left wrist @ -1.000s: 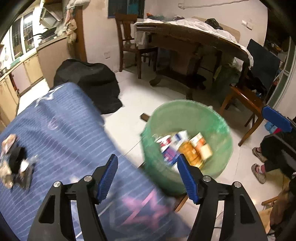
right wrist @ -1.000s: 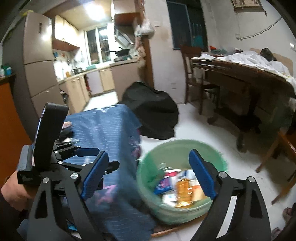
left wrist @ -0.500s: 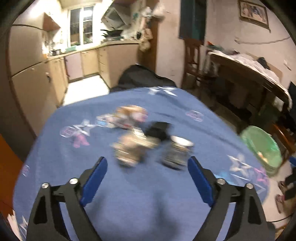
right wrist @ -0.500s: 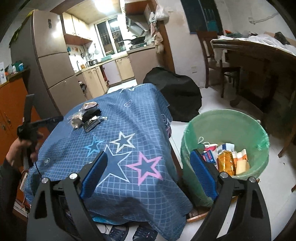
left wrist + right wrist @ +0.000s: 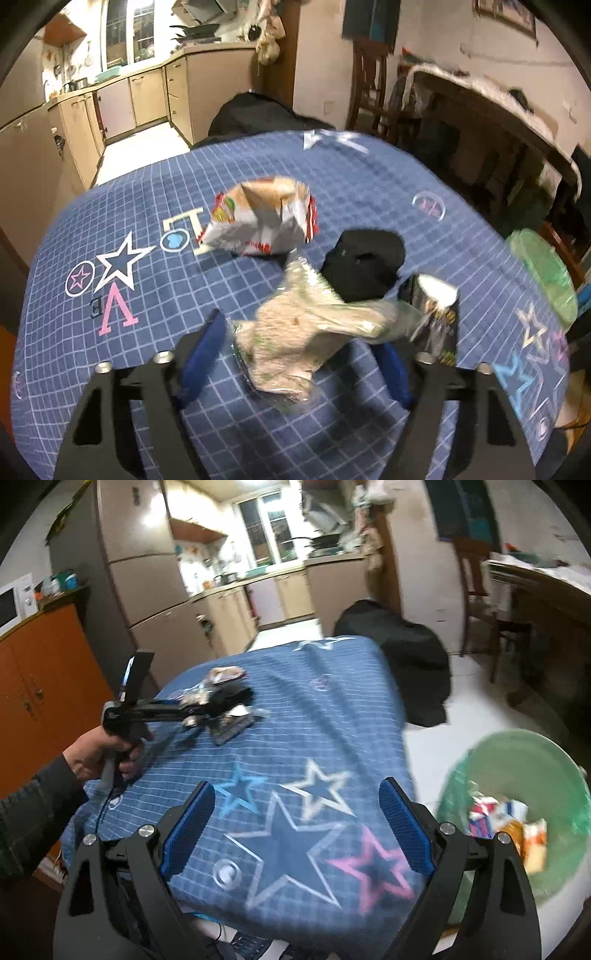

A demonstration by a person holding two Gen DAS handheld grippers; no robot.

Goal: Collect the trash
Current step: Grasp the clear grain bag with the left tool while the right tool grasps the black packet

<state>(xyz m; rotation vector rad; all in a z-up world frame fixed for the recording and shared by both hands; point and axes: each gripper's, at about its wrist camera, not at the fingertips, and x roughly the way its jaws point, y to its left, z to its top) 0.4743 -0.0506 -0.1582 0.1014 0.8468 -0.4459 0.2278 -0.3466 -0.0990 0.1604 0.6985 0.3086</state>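
Trash lies piled on the blue star-print tablecloth (image 5: 122, 325): a clear bag of beige scraps (image 5: 295, 332), a crumpled white and red snack wrapper (image 5: 262, 221), a black crumpled piece (image 5: 364, 266) and a dark foil packet (image 5: 436, 317). My left gripper (image 5: 299, 339) is closing, with the clear bag between its blue pads; no pad visibly presses on the bag. The right wrist view shows that left gripper (image 5: 207, 709) at the pile, held by a hand. My right gripper (image 5: 295, 788) hangs open and empty over the tablecloth's near edge. The green-lined bin (image 5: 517, 812) holds several packets.
The bin (image 5: 543, 273) stands on the floor off the table's right side. Behind the table are a black bag (image 5: 402, 657), a wooden chair (image 5: 484, 602) and a cluttered dining table (image 5: 543, 587). An orange cabinet (image 5: 44, 672) and a fridge (image 5: 147, 583) stand on the left.
My left gripper swung from over the bin to the trash pile, came close and narrowed its jaws around the clear bag. The right gripper turned toward the table; the bin slid to its right.
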